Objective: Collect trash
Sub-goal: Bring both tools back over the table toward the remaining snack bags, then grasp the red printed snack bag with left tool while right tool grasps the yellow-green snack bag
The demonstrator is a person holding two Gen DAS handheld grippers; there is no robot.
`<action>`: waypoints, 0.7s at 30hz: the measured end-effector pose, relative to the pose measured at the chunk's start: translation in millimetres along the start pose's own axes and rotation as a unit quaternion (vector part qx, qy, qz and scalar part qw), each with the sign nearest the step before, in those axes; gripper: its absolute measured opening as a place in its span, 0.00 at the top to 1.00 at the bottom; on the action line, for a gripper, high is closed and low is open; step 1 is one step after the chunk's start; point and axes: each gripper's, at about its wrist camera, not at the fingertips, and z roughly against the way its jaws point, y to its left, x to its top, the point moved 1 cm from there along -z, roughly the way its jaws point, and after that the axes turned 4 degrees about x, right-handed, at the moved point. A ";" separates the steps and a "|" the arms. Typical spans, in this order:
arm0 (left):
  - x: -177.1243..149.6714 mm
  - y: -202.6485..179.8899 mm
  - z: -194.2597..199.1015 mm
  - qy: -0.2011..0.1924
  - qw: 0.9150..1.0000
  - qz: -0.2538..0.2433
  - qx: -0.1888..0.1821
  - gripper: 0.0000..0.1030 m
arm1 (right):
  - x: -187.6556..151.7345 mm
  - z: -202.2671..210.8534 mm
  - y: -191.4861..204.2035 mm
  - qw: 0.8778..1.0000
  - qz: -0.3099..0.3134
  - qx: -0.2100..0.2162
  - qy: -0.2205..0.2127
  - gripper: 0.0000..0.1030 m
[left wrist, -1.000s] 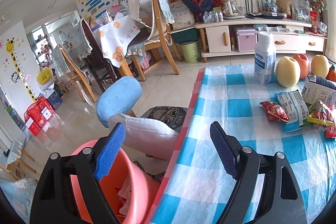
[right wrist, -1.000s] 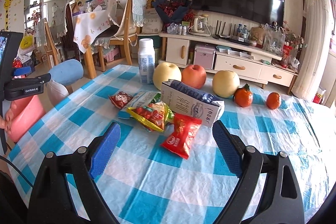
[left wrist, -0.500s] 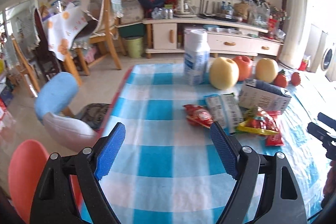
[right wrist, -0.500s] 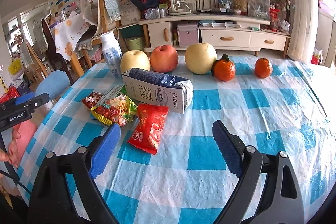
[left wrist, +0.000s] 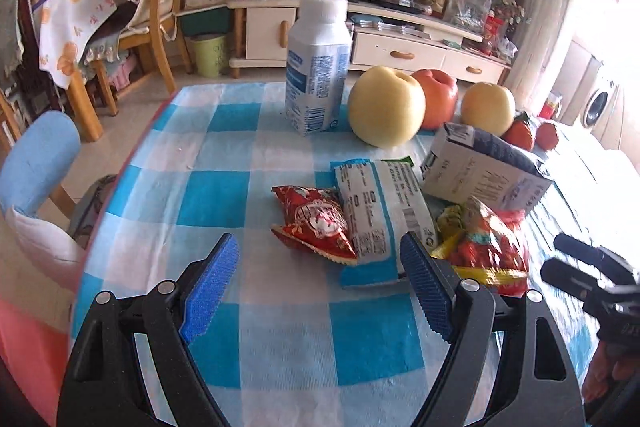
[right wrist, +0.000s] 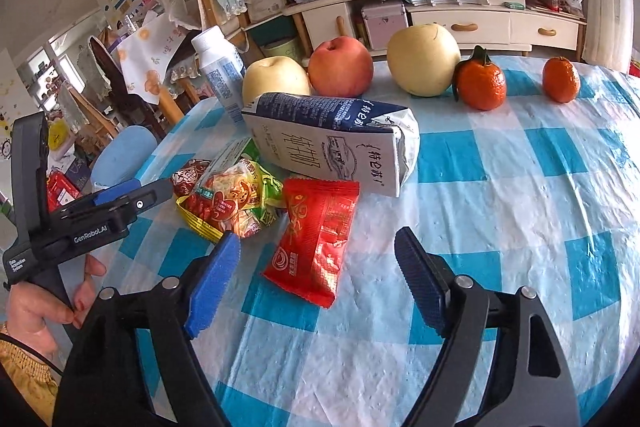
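Bench [left wrist: 248, 327] now fills both views, pink bin gone from left cam; milk carton [right wrist: 328, 139] is landmark, wrappers [right wrist: 236, 201] just left of it; left gripper [left wrist: 316, 287], right gripper [right wrist: 316, 275] closer, fingers released, nothing picked yet.

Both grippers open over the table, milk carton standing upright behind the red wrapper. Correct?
Not quite: the milk carton lies on its side, as the right wrist view shows. It is behind the red wrapper, and the left gripper and right gripper are both open over the table.
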 end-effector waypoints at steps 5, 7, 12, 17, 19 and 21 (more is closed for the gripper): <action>5.3 6.0 -23.7 0.016 1.000 0.024 -0.003 0.28 | -1.0 -12.8 -3.9 1.000 -0.017 0.019 0.016 0.22; 7.4 9.3 -30.0 0.023 0.999 0.037 -0.009 0.32 | -1.7 -15.4 -4.6 0.999 -0.020 0.021 0.019 0.22; 10.3 11.4 -39.3 0.029 0.998 0.047 -0.013 0.38 | -1.5 -19.3 -5.9 0.999 -0.020 0.020 0.023 0.26; 11.1 11.5 -43.4 0.033 0.998 0.055 -0.016 0.45 | -0.5 -16.5 -5.7 1.000 -0.016 0.008 0.016 0.26; 9.7 12.1 -45.7 0.038 0.997 0.060 -0.017 0.51 | 1.0 -12.9 -4.7 1.000 -0.016 0.010 0.007 0.26; 8.4 10.2 -47.7 0.042 0.997 0.061 -0.019 0.58 | 2.6 -8.9 -1.0 1.000 -0.011 0.021 -0.003 0.26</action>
